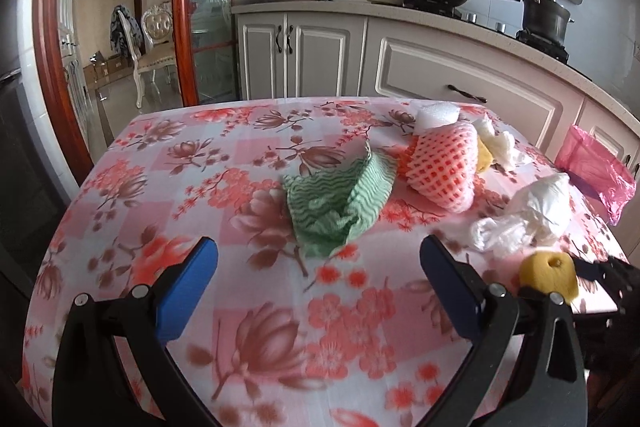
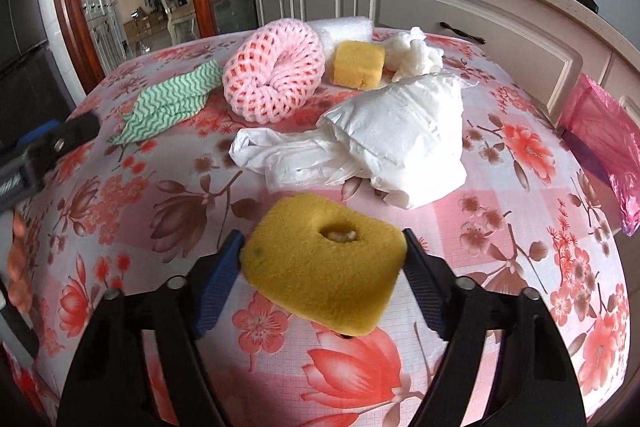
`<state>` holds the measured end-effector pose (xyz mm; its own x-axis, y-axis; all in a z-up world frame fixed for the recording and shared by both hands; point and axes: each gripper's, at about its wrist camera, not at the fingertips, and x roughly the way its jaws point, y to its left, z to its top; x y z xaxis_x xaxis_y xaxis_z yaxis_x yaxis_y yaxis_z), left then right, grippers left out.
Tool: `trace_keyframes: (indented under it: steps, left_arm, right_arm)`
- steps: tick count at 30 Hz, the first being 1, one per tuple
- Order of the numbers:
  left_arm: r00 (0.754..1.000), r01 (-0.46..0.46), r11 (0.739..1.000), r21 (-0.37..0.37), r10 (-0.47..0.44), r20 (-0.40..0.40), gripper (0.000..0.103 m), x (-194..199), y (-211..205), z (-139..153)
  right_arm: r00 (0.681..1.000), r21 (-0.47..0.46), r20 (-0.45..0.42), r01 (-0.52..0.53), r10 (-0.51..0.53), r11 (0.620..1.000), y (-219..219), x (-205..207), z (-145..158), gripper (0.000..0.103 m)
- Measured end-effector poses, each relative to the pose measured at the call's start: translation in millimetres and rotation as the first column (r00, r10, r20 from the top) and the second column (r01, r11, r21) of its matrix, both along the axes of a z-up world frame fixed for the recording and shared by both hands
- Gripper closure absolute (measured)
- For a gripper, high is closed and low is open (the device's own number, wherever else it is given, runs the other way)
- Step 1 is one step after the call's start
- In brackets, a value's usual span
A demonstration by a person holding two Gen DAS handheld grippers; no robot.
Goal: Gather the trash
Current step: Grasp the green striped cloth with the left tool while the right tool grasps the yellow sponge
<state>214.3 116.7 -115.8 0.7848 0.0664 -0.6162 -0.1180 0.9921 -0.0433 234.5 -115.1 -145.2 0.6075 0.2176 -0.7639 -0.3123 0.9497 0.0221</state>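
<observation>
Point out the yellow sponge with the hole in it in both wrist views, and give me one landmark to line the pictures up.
Left wrist view: the yellow sponge with the hole sits low at the right edge, just beyond the left claw's right finger.
Right wrist view: it fills the lower centre, between the two fingers of the right claw.
Shared landmark: the pink foam net, lying next to the green wavy cloth.
</observation>
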Motion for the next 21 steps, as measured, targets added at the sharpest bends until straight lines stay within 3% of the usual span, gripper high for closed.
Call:
trace_keyframes:
  steps: [6, 12, 15, 19, 21]
  left_arm:
    - [0.999, 0.008, 1.0, 0.009, -0.007, -0.051, 0.005, 45, -1, -10]
    - [0.997, 0.014, 0.999, 0.04, -0.01, -0.077, 0.01, 82, -10, -18]
    - [0.991, 0.044, 0.998, 0.047, -0.037, -0.126, 0.027, 96, -15, -26]
    - [0.984, 0.079, 0.996, 0.039, -0.072, -0.162, 0.066, 95, -18, -35]
    - [0.985, 0.096, 0.994, 0.06, -0.086, -0.148, 0.077, 85, -22, -34]
  right_arm:
    - [1.0, 0.033, 0.021, -0.018, 0.017, 0.999, -7, -3, 3, 0.046]
    - [0.998, 0.071, 0.041, -0.042, 0.039, 0.997, -11, -8, 12, 0.046]
    - [0.997, 0.079, 0.057, -0.052, 0.048, 0.995, -11, -10, 18, 0.046]
    - [0.996, 0.091, 0.078, -0.059, 0.052, 0.994, -13, -13, 24, 0.046]
    - [0.995, 0.096, 0.085, -0.062, 0.053, 0.993, -13, -14, 26, 0.046]
